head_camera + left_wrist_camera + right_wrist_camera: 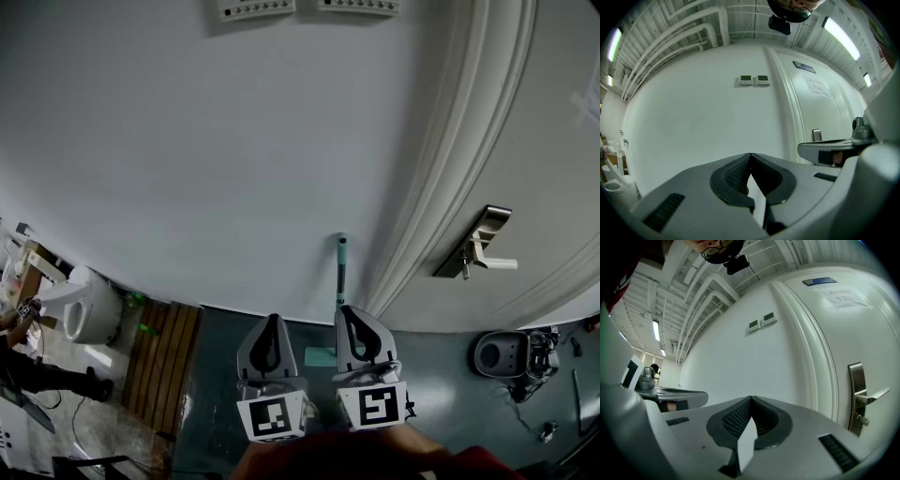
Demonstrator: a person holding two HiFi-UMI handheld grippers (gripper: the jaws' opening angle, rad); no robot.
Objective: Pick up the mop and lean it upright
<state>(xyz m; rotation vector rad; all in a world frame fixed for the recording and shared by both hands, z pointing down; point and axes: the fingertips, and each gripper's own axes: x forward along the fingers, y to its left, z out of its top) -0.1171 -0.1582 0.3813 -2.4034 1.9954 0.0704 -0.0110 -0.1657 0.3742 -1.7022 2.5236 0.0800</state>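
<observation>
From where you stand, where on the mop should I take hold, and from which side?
Grip the mop by its thin shaft, below the teal top end. It stands upright against the wall beside the door frame, so only the room side looks free: come straight in from the front with the nearer right gripper. Its jaws are shut; open them first.

My left hand-held gripper (271, 321) and right hand-held gripper (349, 312) are smooth grey shells with black ribbed pads (733, 174). Each carries a white cube (272, 417) printed with black square markers. My sleeve (375, 461) is red.
</observation>
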